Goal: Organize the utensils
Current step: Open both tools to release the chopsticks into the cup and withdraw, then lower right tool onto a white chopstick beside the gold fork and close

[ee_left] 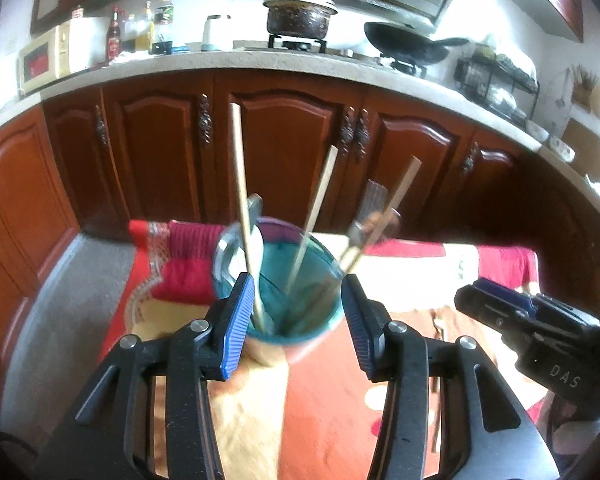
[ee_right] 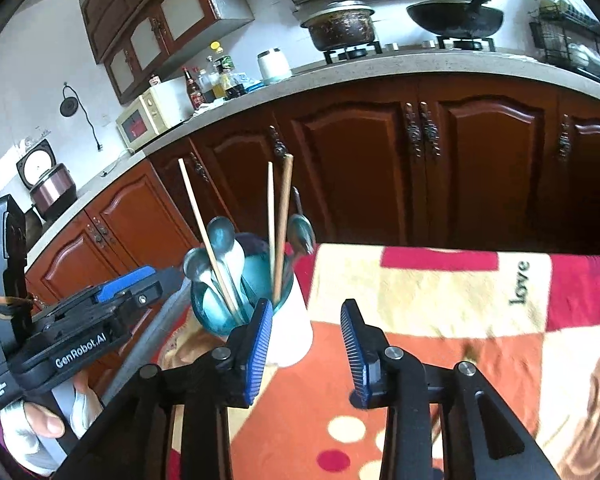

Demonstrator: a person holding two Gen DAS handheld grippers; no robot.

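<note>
While your left tool (ee_left: 298, 316) stands wide apart around the near rim of the teal cup (ee_left: 278, 280), its pads press on nothing; whether they brush the glass is unclear. Your right tool (ee_right: 306, 340) is also released, parted over the cloth (ee_right: 420, 288) on the worktop, just right of the cup, holding nothing. Chopsticks (ee_left: 242, 200) and spoons (ee_right: 220, 240) stand upright inside the cup, directly ahead of the left tool. Cabinets (ee_left: 284, 152) lie beyond.

Left gripper (ee_left: 298, 316): jaws wide apart, pads gripping nothing. Right gripper (ee_right: 306, 340): jaws parted, nothing between them; both angle downward, side by side.
</note>
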